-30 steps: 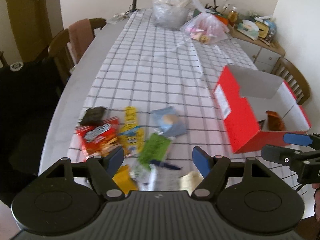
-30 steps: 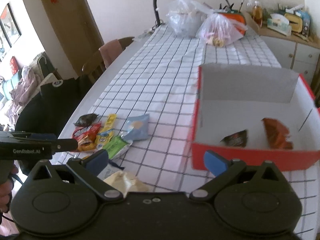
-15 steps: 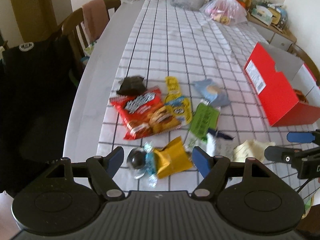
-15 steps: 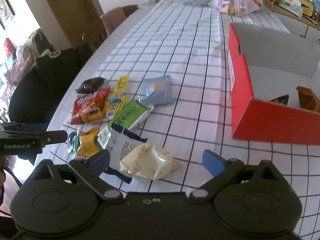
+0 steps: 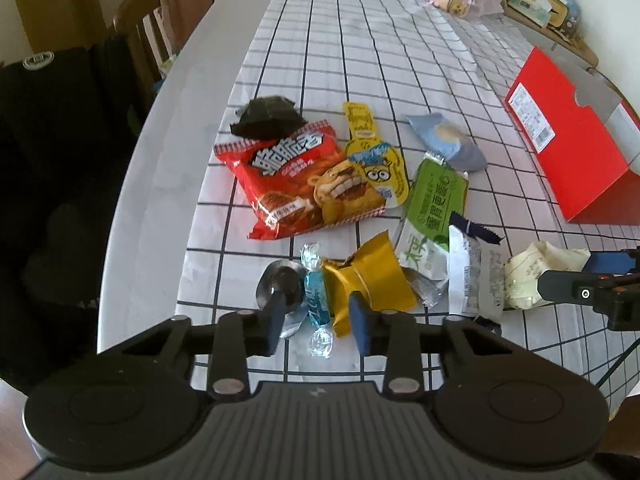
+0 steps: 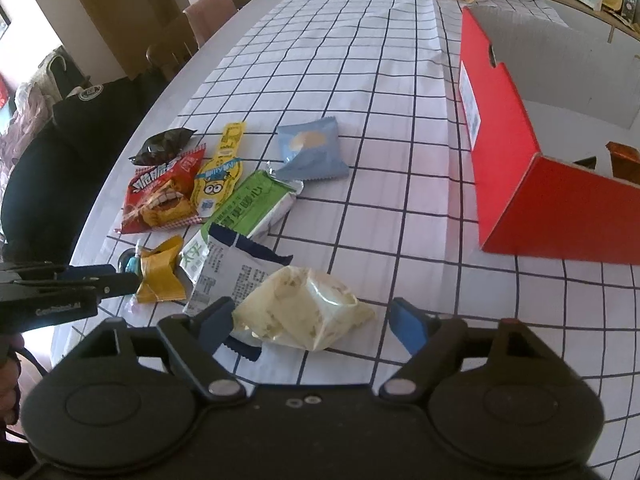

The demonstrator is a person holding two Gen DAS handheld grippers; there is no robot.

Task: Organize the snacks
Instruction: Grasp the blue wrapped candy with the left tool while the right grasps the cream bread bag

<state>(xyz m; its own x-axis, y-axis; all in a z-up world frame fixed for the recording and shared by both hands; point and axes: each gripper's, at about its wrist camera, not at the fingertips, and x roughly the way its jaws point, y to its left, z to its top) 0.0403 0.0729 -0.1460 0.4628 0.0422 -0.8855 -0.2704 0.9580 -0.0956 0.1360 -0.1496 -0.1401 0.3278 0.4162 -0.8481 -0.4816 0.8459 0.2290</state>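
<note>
The left gripper [image 5: 318, 326] hung low over the near edge of the table [image 5: 160, 184], its jaws parted to either side of a small blue-wrapped candy [image 5: 316, 292] with twisted clear ends, not clamped on it. Just left of the candy lay a round silver foil packet [image 5: 280, 282], and touching it on the right a crumpled gold foil packet [image 5: 366, 280]. Beyond them, on the white black-gridded tablecloth [image 5: 360, 60], sat a red crisp bag [image 5: 296, 180] with a dark green packet [image 5: 266, 116] at its far corner, a yellow cartoon sachet [image 5: 372, 152] overlapping its right side, a green-and-white wrapper [image 5: 430, 208] and a pale blue pouch [image 5: 448, 144].

The right gripper [image 6: 310, 326] stood with jaws released and spread wide around a cream-coloured crinkled plastic pouch [image 6: 304, 306], which lay on the cloth between them; whether the pads touched it could not be told. A white printed wrapper with a navy serrated edge [image 6: 232, 268] lay just beside it to the left. The open red cardboard box [image 6: 508, 160] stood well apart to the right, an orange-brown packet [image 6: 624, 158] visible inside.
</note>
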